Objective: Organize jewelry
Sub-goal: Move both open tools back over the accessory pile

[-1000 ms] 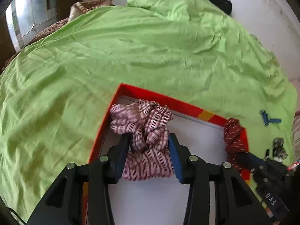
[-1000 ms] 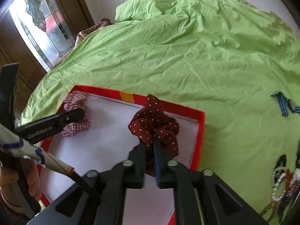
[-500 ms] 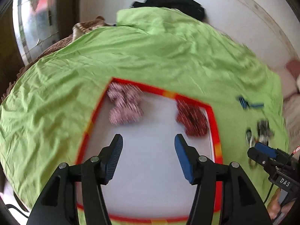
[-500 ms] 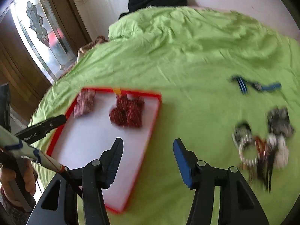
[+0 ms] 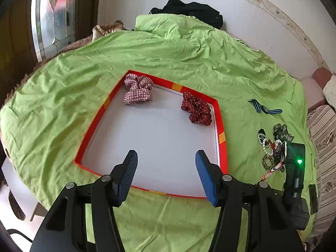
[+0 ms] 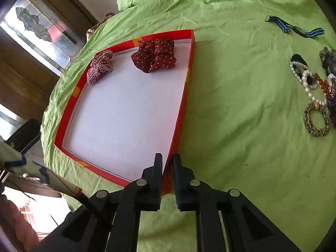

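Surface: wrinkled lime-green bedsheet [image 5: 189,63] over the bed.
Tray: shallow red-rimmed cardboard box lid with a white floor [image 5: 221,124], lying flat on the sheet.
Item 1: red-and-white checked fabric scrunchie [image 5: 137,91] in the tray's far left corner, touching the far rim.
Item 2: maroon white-dotted fabric scrunchie [image 5: 197,111] in the far right corner, against the right rim (well apart from the checked one).
Left gripper [image 5: 166,175]: fingers spread wide, nothing between them, above the tray's near edge.
Right gripper [image 6: 167,168]: fingers drawn narrow with a slim gap, over the tray's near right corner; the red rim shows in the gap, but whether the pads pinch it I cannot tell.
Loose pile: bead and pearl bracelets with a leopard-print hair tie [image 6: 315,96] on the sheet, right of the tray.
Strap: blue-and-black striped watch band [image 6: 294,28], farther right, beyond the pile.
Far end: black garment [image 5: 189,10] at the head of the bed.
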